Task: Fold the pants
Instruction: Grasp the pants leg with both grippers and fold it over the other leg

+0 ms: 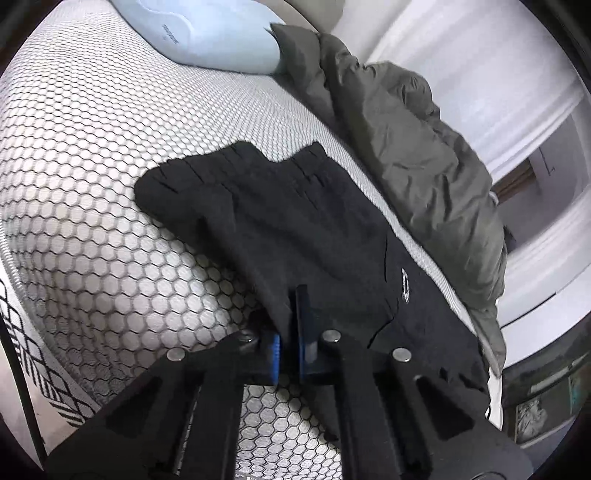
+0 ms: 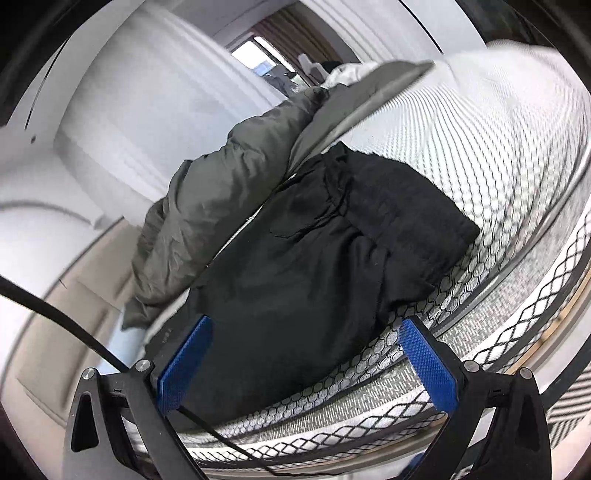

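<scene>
left wrist view:
pants: black, soft, limp cloth, looked light; lay flat ahead of the jaws on the honeycomb mattress
left gripper: jaws pinched shut on the near hem of the pants, blue pads nearly meeting with cloth between
grab point: hem edge, already taken; likely to drape and sag if lifted
room: bare mattress to the jaws' left; olive blanket crowded the right side; pillow far ahead

right wrist view:
right gripper: jaws wide apart, nothing pinched; pants lay between and beyond the pads
edge: mattress border ran just right of the jaws
blanket: bunched ahead-left, touching the pants
cable: crossed near the left pad, snag risk
</scene>
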The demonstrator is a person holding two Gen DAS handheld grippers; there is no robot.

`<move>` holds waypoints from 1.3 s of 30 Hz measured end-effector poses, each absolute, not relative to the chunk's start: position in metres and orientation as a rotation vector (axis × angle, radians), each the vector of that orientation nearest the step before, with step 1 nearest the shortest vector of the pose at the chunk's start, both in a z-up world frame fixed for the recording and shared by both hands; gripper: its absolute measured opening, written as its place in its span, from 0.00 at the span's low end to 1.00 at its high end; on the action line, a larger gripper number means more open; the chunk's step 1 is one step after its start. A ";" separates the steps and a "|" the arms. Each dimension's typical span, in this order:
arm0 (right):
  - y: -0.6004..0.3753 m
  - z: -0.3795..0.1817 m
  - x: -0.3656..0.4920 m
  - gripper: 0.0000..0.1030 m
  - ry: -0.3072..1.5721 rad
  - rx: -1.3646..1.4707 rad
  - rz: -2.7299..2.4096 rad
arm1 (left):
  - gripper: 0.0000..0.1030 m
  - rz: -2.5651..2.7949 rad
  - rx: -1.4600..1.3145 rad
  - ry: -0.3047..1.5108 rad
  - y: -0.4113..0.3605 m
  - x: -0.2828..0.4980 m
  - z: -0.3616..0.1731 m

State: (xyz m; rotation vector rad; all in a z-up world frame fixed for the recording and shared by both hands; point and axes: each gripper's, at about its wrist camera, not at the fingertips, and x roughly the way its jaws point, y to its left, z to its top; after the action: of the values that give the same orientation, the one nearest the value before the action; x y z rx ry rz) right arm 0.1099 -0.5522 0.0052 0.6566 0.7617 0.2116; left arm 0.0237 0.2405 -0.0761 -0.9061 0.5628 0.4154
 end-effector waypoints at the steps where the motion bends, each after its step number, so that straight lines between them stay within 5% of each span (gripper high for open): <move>1: -0.552 0.002 0.114 0.97 0.774 0.674 0.227 | 0.03 0.420 -0.912 0.551 0.243 0.019 -0.075; 10: -0.549 -0.004 0.148 0.91 0.788 0.732 0.212 | 0.03 0.429 -0.922 0.558 0.249 0.013 -0.079; 12: -0.552 0.002 0.144 0.78 0.781 0.733 0.200 | 0.03 0.426 -0.927 0.553 0.251 0.010 -0.080; 19: -0.564 -0.002 0.144 0.70 0.761 0.807 0.233 | 0.03 0.408 -0.930 0.567 0.255 0.007 -0.083; 22: -0.566 -0.014 0.156 0.42 0.787 0.830 0.201 | 0.03 0.402 -0.949 0.588 0.258 0.011 -0.088; 23: -0.568 -0.016 0.157 0.23 0.797 0.835 0.174 | 0.03 0.408 -0.946 0.589 0.258 0.011 -0.088; 26: -0.570 -0.012 0.152 0.11 0.788 0.828 0.179 | 0.01 0.421 -0.909 0.565 0.256 0.007 -0.081; 39: -0.577 0.014 0.118 0.07 0.867 0.792 0.147 | 0.00 0.383 -0.922 0.523 0.258 -0.024 -0.063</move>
State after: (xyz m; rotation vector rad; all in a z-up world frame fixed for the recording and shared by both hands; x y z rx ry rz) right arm 0.1185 -0.5770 0.0142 0.7920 0.8671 0.1474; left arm -0.0241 0.2575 -0.0632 -0.9223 0.5232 0.3828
